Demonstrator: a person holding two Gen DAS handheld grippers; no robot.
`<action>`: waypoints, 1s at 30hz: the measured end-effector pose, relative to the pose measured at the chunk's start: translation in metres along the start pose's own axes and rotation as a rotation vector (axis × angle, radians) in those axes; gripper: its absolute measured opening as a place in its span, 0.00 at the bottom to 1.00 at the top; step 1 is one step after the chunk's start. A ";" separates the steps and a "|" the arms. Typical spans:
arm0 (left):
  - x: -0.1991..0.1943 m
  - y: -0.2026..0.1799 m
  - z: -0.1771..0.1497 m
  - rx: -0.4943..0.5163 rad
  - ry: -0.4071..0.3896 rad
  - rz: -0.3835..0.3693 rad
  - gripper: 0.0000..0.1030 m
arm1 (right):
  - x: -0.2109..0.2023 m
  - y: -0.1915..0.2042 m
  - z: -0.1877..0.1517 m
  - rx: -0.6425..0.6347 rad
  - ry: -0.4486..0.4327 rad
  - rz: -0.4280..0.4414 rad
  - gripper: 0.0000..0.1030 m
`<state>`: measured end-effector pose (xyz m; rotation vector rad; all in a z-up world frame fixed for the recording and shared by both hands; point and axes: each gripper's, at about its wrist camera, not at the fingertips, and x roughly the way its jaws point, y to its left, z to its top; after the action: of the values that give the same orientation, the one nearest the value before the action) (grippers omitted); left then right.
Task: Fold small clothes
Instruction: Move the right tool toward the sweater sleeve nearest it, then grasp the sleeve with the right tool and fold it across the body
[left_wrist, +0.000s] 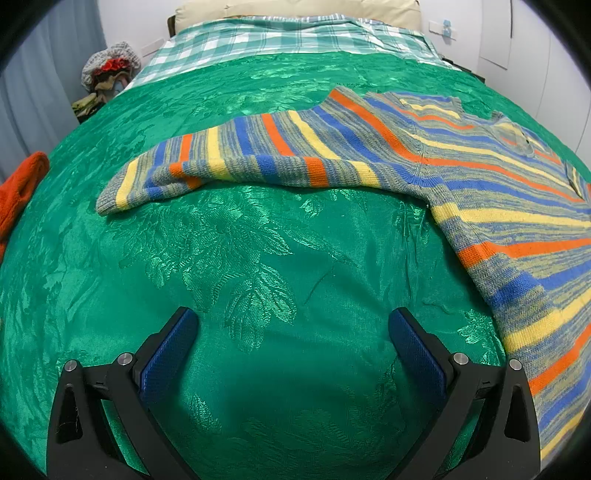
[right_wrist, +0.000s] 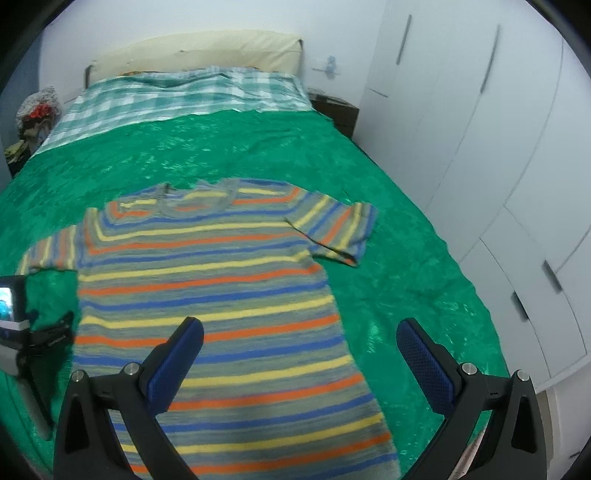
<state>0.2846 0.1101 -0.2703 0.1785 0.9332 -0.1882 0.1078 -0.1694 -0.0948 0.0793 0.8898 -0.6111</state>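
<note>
Left gripper (left_wrist: 293, 325) gaped wide, empty, above green bedspread (left_wrist: 258, 258). Right gripper (right_wrist: 300, 338) likewise spread wide, empty, over striped knit sweater (right_wrist: 207, 280) lying flat.

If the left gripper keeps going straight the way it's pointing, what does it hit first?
Most likely the green bedspread: the open left gripper points at bare cloth. The striped sweater's sleeve lies farther on, though depth is hard to judge.

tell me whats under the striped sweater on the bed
The striped sweater lies flat, directly on the green bedspread, which shows all around it. Whether anything else sits beneath the knit cannot be seen; it covers that patch. Both grippers hover open, holding nothing.
</note>
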 end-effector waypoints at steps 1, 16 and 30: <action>0.000 0.000 0.000 0.000 0.000 0.000 1.00 | 0.003 -0.005 -0.001 0.010 0.005 -0.006 1.00; 0.000 0.000 0.000 0.000 -0.001 0.001 1.00 | 0.055 -0.098 0.014 0.007 -0.037 0.064 1.00; -0.001 0.000 0.000 -0.003 0.001 -0.002 1.00 | 0.216 -0.049 0.115 -0.144 0.133 0.317 0.95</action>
<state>0.2837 0.1098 -0.2700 0.1748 0.9342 -0.1889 0.2650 -0.3467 -0.1737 0.1290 1.0224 -0.2468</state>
